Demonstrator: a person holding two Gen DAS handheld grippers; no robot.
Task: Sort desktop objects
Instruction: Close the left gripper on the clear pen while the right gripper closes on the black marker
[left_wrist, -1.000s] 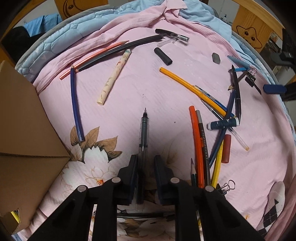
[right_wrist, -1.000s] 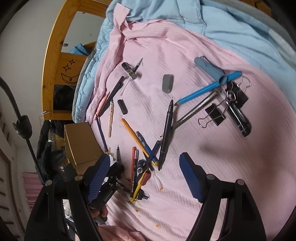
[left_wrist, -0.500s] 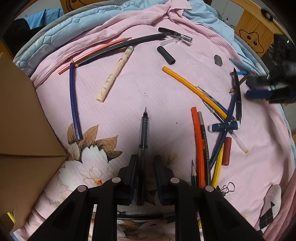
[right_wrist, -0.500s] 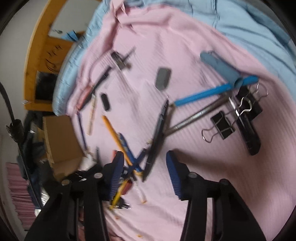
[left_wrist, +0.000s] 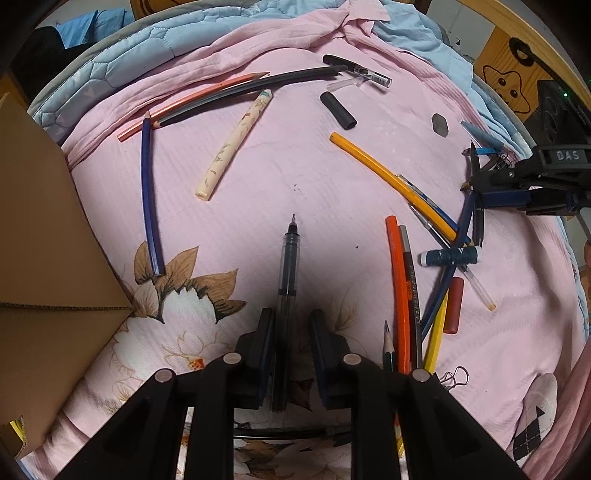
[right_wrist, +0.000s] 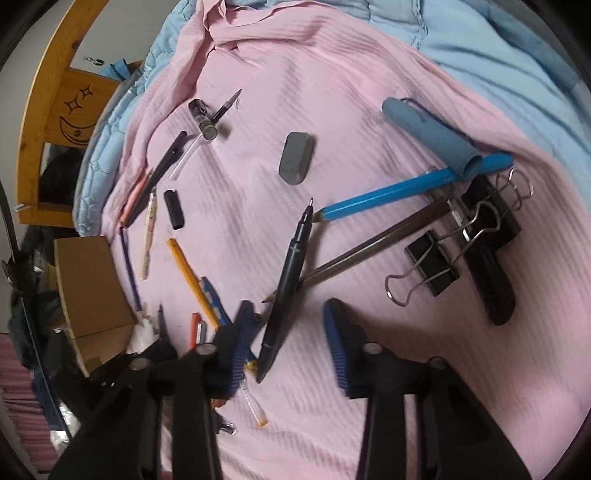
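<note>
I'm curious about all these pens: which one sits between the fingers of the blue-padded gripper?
The black felt-tip pen, tip pointing away; its rear end lies between the right gripper's pads. The other pens and pencils lie outside them.

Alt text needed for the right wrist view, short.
The right gripper, jaws just closing, straddles a black pen lying on pink bedding, pads not yet touching it. Pencils, a grey eraser and black binder clips lie scattered around.

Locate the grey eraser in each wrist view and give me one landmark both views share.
Left wrist view: the grey eraser lies small at the upper right, on the pink sheet beyond the yellow pencil.
Right wrist view: it lies large at upper centre, above the tip of the black pen.
Shared landmark: the short black cap, left of the eraser in both views.
</note>
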